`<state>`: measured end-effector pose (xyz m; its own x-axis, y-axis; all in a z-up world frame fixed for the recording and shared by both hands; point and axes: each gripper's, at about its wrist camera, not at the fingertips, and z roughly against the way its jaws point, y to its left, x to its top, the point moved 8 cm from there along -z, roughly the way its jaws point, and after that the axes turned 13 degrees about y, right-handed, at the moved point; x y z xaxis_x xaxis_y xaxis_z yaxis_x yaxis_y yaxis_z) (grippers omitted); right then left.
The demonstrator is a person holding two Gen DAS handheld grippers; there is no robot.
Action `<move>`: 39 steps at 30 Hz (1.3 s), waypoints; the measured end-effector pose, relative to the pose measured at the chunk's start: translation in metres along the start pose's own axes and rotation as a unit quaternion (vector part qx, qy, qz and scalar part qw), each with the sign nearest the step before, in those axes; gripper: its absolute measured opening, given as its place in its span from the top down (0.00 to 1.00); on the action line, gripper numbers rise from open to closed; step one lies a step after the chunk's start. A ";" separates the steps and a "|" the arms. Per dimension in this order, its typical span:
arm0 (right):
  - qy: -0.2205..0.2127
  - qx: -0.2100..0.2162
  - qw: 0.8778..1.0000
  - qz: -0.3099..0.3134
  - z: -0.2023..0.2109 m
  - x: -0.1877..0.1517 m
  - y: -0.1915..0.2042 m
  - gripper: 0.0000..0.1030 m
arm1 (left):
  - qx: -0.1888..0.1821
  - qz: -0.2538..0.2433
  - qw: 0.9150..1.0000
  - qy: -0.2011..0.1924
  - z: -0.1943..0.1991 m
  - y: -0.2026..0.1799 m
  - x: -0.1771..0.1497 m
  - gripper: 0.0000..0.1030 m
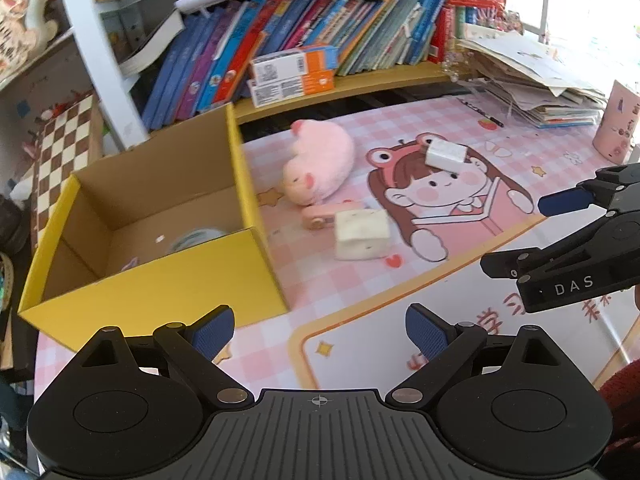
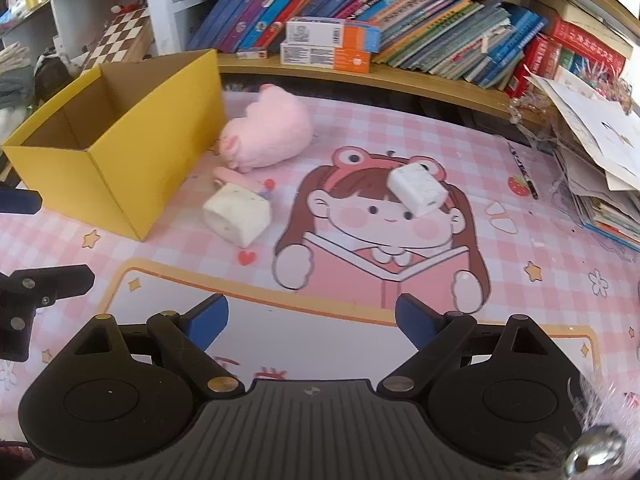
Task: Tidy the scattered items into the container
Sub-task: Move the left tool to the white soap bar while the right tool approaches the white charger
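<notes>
My grippers are showing black frames with blue textured pads, the left gripper (image 1: 320, 330) and the right gripper (image 2: 312, 318) alike. The box (image 1: 160, 296) is glowing yellow outside and plain brown cardboard inside. The desk mat (image 2: 440, 128) is wearing pink-and-white checks, with a cartoon girl in a pink frog hood. The plush toy (image 2: 272, 132) is lying pale pink, the cube (image 2: 238, 214) cream with dark specks, the charger block (image 2: 418, 190) white.

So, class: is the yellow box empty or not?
Not empty: the yellow box already holds a tape roll on its floor.
</notes>
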<state>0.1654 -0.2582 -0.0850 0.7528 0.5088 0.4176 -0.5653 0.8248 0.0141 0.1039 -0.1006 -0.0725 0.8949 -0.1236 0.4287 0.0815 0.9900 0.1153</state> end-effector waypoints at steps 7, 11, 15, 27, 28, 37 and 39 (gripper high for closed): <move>-0.003 -0.003 1.000 -0.020 0.001 -0.004 -0.031 0.12 | -0.003 -0.019 1.000 -0.001 -0.006 -0.027 0.015 0.08; -0.008 -0.007 0.999 -0.030 0.001 -0.004 -0.047 0.12 | -0.003 -0.029 1.000 -0.004 -0.008 -0.040 0.024 0.08; -0.009 -0.008 0.999 -0.036 -0.002 -0.003 -0.058 0.12 | 0.001 -0.034 0.999 -0.005 -0.013 -0.046 0.031 0.08; -0.008 -0.004 0.999 -0.038 -0.016 0.006 -0.073 0.12 | 0.015 -0.038 0.999 0.000 -0.030 -0.054 0.048 0.08; -0.009 -0.005 0.999 -0.038 -0.018 0.007 -0.073 0.12 | 0.017 -0.037 0.999 -0.002 -0.031 -0.054 0.049 0.08; -0.020 -0.018 0.999 -0.026 -0.028 0.016 -0.081 0.12 | 0.036 -0.026 0.998 -0.035 -0.038 -0.055 0.059 0.08; -0.022 -0.021 0.999 -0.024 -0.030 0.017 -0.083 0.12 | 0.035 -0.020 0.999 -0.031 -0.042 -0.054 0.059 0.08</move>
<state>0.2358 -0.3106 -0.1060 0.7623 0.4579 0.4574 -0.5135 0.8581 -0.0031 0.1710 -0.1589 -0.0909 0.8626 -0.1695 0.4767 0.0841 0.9771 0.1952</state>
